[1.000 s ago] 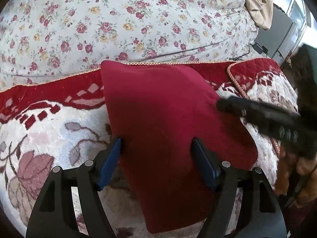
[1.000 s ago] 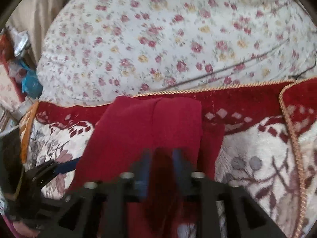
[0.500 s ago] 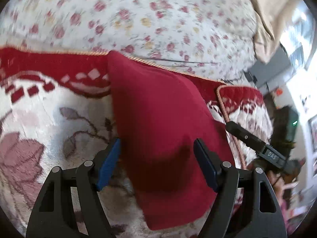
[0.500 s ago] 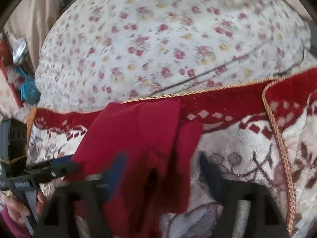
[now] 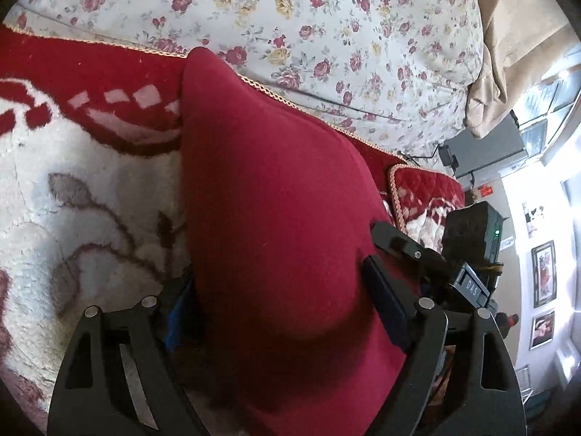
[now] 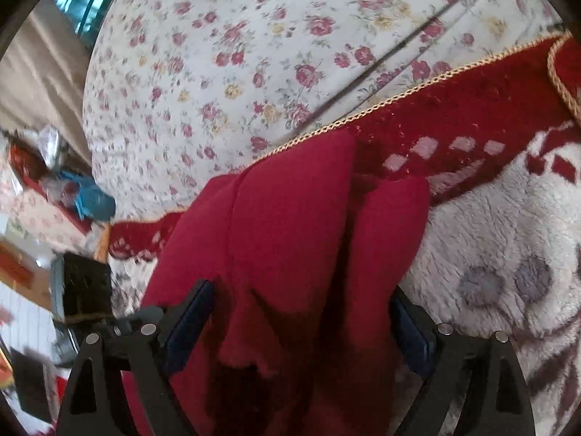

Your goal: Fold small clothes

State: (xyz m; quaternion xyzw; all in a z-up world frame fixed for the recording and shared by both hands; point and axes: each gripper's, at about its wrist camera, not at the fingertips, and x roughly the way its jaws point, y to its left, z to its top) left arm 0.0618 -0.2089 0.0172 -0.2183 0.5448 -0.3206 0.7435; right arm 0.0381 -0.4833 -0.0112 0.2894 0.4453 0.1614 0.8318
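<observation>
A dark red garment [image 5: 268, 210] lies folded on a red and white plush blanket [image 5: 72, 167]. My left gripper [image 5: 283, 290] is open, its jaws wide apart on either side of the garment's near end, and the cloth bulges up between them. In the right wrist view the same garment [image 6: 290, 239] shows in overlapping layers. My right gripper [image 6: 301, 312] is open, its blue-padded fingers [image 6: 192, 309] straddling the cloth. The right gripper's black body [image 5: 468, 250] shows at the garment's right edge in the left wrist view.
A floral bedsheet [image 5: 326, 25] covers the bed beyond the blanket's gold-trimmed edge. A beige cloth [image 5: 508, 43] hangs at the upper right. A grey box and window [image 5: 508, 141] stand past the bed. Clutter [image 6: 65, 189] lies at the left in the right wrist view.
My right gripper was shut on the garment a second ago and has opened wide. My left gripper stayed open and moved closer over the cloth, swinging its view to the right.
</observation>
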